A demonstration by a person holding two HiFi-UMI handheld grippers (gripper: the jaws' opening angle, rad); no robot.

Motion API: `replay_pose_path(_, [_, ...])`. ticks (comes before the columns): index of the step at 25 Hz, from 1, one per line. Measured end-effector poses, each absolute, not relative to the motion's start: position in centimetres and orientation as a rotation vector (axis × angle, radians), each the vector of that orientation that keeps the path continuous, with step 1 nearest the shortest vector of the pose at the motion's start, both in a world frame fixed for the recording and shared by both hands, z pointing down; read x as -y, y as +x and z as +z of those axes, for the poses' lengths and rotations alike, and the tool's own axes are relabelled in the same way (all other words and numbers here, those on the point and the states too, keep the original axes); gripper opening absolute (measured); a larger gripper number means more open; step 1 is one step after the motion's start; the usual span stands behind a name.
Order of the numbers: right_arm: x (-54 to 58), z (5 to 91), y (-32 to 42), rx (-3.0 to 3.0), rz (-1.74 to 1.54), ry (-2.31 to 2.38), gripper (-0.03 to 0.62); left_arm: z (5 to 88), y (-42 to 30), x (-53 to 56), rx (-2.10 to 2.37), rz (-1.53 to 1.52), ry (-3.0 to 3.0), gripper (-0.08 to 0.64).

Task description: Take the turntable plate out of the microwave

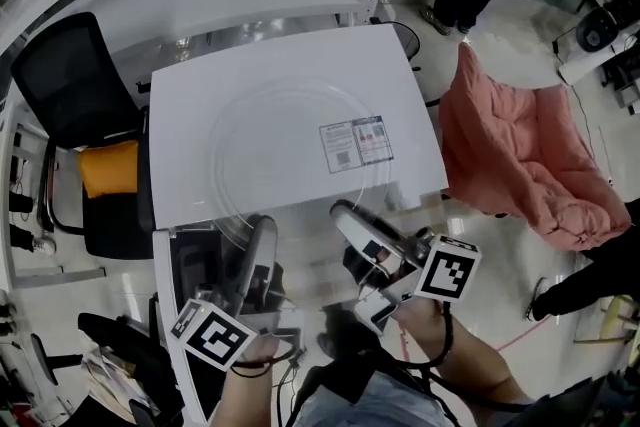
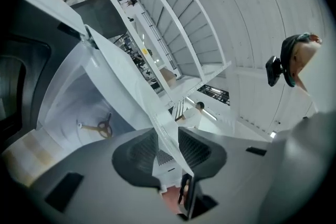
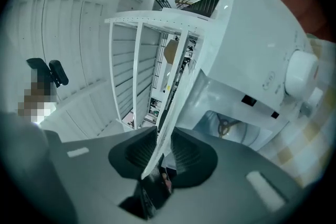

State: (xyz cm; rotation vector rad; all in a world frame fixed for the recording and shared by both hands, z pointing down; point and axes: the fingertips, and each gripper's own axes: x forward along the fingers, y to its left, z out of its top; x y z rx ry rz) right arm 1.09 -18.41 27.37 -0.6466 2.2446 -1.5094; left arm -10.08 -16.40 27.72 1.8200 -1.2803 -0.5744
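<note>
The clear glass turntable plate (image 1: 290,150) is held up in the air by both grippers, out of the microwave (image 1: 200,85) and seen through against its white top w/ the label sticker (image 1: 355,143). The left gripper (image 1: 264,233) is pinched on the near rim at one side and the right gripper (image 1: 347,215) on the near rim at the other. In the left gripper view the plate (image 2: 163,136) runs edge-on between the ribbed pads, which are pressed on both faces, and the same is seen in the right gripper view (image 3: 167,120). Two grips set apart on the rim are prob. used b/c the glass is wide, smooth and heavy, and a single pinch would let it droop or twist. The jaws are closed only as far as the glass thickness allows. The cavity is shown bare in both gripper views, w/ just the drive hub (image 2: 102,127) (image 3: 227,126) left on its floor, so the lift-out itself is judged done. The control knob (image 3: 301,68) is seen well off to the side of the plate. What remains is judged to be carrying the plate clear and setting it down somewhere flat. Both grips should be kept level w/ each other, since uneven pull could slip the rim from the pads.
</note>
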Motion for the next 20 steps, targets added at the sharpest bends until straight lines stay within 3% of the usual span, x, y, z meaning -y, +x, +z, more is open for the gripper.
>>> replay_pose_path(4, [18.7,27.0,0.7,-2.341,-1.439,-0.709,0.101,27.1,-10.0,16.9,1.281,-0.56,1.854,0.121])
replay_pose_path(10, [18.4,26.8,0.5,-2.406,-1.388,-0.768,0.17,26.4,-10.3,15.1,1.369,-0.459,1.932,0.209])
replay_pose_path(20, [14.3,27.3,2.5,-2.487,-1.384,-0.844,0.242,25.2,-10.9,10.6,1.503,-0.33,2.035,0.218])
